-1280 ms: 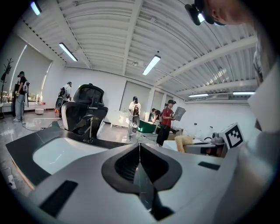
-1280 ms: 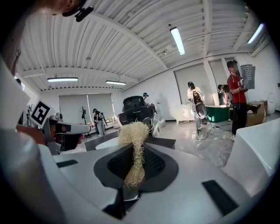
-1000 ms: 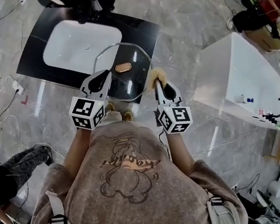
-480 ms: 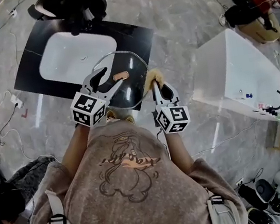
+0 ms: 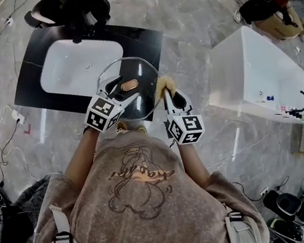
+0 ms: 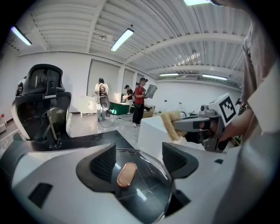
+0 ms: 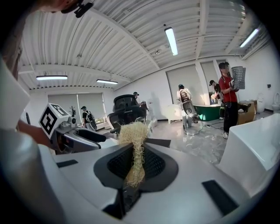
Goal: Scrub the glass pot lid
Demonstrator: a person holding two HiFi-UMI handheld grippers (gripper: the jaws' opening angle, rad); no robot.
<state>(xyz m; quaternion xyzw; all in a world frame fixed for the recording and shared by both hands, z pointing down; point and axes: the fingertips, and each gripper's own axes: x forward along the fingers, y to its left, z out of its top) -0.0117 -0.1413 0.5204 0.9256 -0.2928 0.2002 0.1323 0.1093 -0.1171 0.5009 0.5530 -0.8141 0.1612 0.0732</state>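
Over glass lid [image 5: 146,88], left gripper [image 6: 139,157] just spread astride knob [image 6: 126,174], right gripper [image 7: 136,159] pinching scrubber [image 7: 134,133], rim [image 5: 123,59] half-hidden

Black rectangular countertop slab [image 5: 28,85]; white rounded-rectangle sink basin [image 5: 79,67] sunk in it. Black office chair [image 5: 75,8] just behind slab. Grey marble floor [image 5: 193,21] around. White angular tub [image 5: 258,74] right, well apart. Person in red top [image 6: 140,99] standing far off.

No readable text, shirt print [image 5: 140,177] lettering too stylised (seen upside down)
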